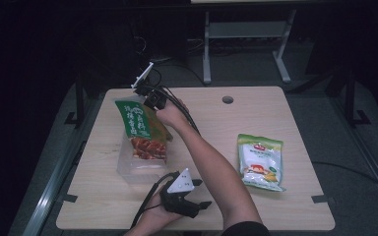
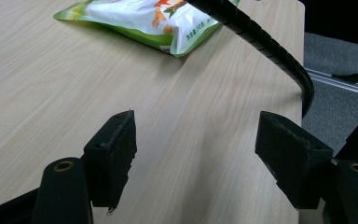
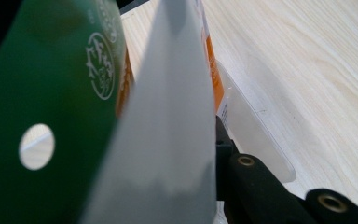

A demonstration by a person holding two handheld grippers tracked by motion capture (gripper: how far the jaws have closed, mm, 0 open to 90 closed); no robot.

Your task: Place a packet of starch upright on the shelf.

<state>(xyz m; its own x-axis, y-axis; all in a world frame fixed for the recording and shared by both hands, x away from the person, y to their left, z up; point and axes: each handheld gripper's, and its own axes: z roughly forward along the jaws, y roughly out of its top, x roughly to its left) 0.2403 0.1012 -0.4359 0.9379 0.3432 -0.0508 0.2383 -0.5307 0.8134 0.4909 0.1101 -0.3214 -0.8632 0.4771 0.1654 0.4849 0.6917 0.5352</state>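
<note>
A green snack bag [image 1: 140, 130] with an orange food picture stands tilted, its lower end inside a clear plastic box [image 1: 128, 169] on the left of the table. My right gripper [image 1: 148, 101] is reached across to the bag's top edge and is shut on it. In the right gripper view the green front [image 3: 51, 93] and silver back of the bag sit right before the lens, with one black finger [image 3: 223, 144] behind and the box's rim [image 3: 256, 135] below. My left gripper [image 1: 203, 193] rests near the front edge, open [image 2: 196, 140] with only bare wood between its pads.
A white and green pouch [image 1: 260, 161] lies flat on the right side of the table [image 1: 275, 113], also ahead of the left gripper [image 2: 144, 18]. A black ribbed cable [image 2: 261, 39] crosses above it. A round hole [image 1: 228, 100] sits near the far edge.
</note>
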